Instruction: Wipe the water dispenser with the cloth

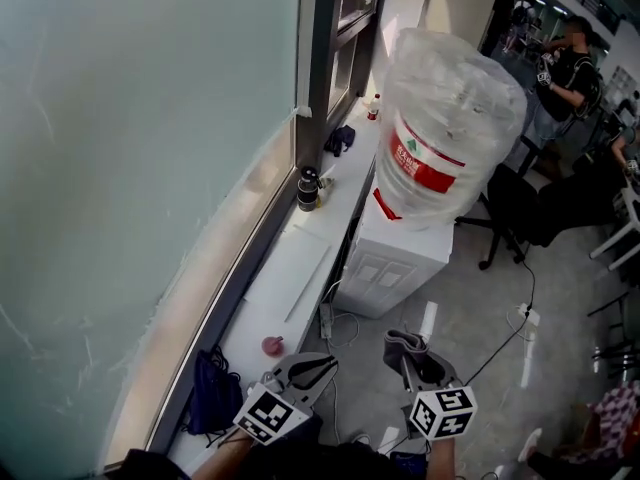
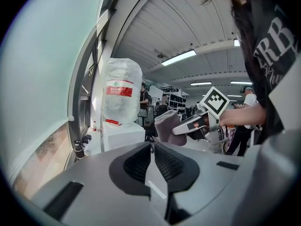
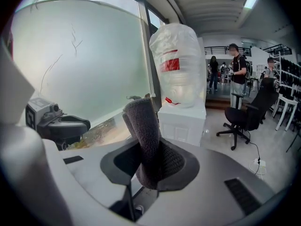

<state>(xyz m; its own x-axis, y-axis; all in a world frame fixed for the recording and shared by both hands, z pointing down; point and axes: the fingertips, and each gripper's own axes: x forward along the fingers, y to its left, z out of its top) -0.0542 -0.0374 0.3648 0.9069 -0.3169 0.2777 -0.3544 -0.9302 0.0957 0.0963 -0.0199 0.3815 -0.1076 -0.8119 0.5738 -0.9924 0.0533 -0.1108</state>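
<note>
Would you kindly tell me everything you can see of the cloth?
The cloth is dark grey, thick and nubbly like terry, folded double. It sticks out from the right gripper, whose jaws are shut on its lower part; the folded top is free. Only the jaws touch it. It is held clear of the water dispenser ahead.

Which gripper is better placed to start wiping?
Right. The right gripper is shut on the folded grey cloth and faces the white water dispenser; the left gripper is shut and empty.

The left gripper (image 2: 151, 144) has its jaws pressed together, empty. Beyond, the right gripper (image 2: 179, 129) grips a grey folded cloth (image 2: 164, 125) near the white water dispenser (image 2: 123, 134).
</note>
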